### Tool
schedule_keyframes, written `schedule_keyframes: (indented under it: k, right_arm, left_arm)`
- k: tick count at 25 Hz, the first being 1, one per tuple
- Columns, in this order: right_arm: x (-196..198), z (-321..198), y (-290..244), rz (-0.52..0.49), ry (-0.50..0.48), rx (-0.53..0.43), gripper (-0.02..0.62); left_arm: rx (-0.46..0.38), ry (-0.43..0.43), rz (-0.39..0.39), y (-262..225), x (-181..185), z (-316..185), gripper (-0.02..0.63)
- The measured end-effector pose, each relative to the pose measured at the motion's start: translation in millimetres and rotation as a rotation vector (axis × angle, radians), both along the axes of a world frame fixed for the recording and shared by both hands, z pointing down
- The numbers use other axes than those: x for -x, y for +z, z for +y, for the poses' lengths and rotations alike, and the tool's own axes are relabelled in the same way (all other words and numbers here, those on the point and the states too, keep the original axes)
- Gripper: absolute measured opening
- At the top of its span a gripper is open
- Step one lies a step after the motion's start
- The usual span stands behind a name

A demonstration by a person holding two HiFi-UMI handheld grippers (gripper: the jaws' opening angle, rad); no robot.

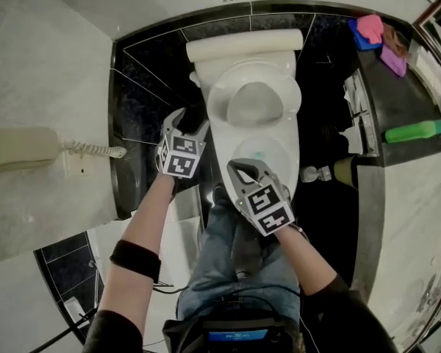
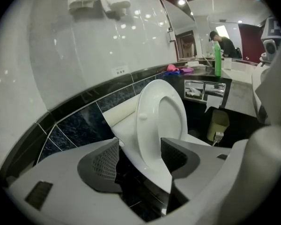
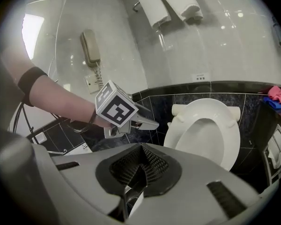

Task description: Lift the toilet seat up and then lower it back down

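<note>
The white toilet seat (image 1: 255,101) stands raised, leaning back against the cistern (image 1: 242,46), with the bowl rim (image 1: 268,160) bare below it. My left gripper (image 1: 191,122) hovers at the toilet's left side with its jaws open. In the left gripper view the upright seat (image 2: 154,118) shows in the wide gap between the pads (image 2: 105,161), and neither pad presses on it. The right gripper view shows the left gripper (image 3: 152,123) just left of the seat (image 3: 206,130). My right gripper (image 1: 242,166) hangs over the bowl's front, shut, its pads (image 3: 154,165) meeting on nothing.
A wall phone (image 1: 22,147) with a coiled cord hangs at the left. To the right runs a dark counter (image 1: 397,94) with a green bottle (image 1: 415,131) and coloured cloths (image 1: 375,31). A small bin (image 1: 345,169) stands beside the toilet. Folded towels (image 3: 173,3) hang above.
</note>
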State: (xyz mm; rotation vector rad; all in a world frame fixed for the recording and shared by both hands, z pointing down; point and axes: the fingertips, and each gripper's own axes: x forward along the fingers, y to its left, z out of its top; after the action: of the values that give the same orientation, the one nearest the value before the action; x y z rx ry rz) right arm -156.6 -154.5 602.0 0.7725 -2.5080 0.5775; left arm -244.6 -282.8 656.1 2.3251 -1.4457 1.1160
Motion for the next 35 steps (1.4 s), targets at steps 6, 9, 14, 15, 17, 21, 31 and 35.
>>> schedule_keyframes:
  k: [6,9,14,15,17,21,31,35]
  right_arm:
    - [28.1,-28.8,36.1,-0.007,-0.008,0.023,0.003]
    - [39.7,-42.6,51.3,-0.007,-0.011,0.029,0.003]
    - [59.1,-64.8,74.7,-0.008,-0.013,0.042,0.003]
    - [62.1,-68.0,78.2,-0.01,-0.014,0.045,0.003]
    - [66.2,-73.7,84.8,-0.012,-0.017,0.05,0.003]
    - [72.0,-81.2,98.9,-0.014,-0.021,0.062,0.003]
    - [78.6,-90.1,122.3,-0.038,-0.009,0.1,0.003]
    - [80.8,-92.0,127.4,-0.042,-0.008,0.109,0.003]
  left_arm:
    - [-0.007,0.039,-0.152,45.2,40.1,-50.6,0.287]
    - [-0.006,0.078,-0.212,67.5,50.3,-74.6,0.287]
    - [0.014,0.136,-0.227,100.3,54.8,-111.2,0.287]
    - [0.021,0.145,-0.237,107.1,56.4,-117.2,0.287]
    - [0.033,0.167,-0.264,120.7,58.2,-128.1,0.287]
    - [0.046,0.263,-0.355,146.2,58.4,-143.1,0.287]
    - [0.095,0.434,-0.54,184.4,64.4,-167.5,0.287]
    - [0.131,0.444,-0.583,201.0,67.6,-170.9,0.287]
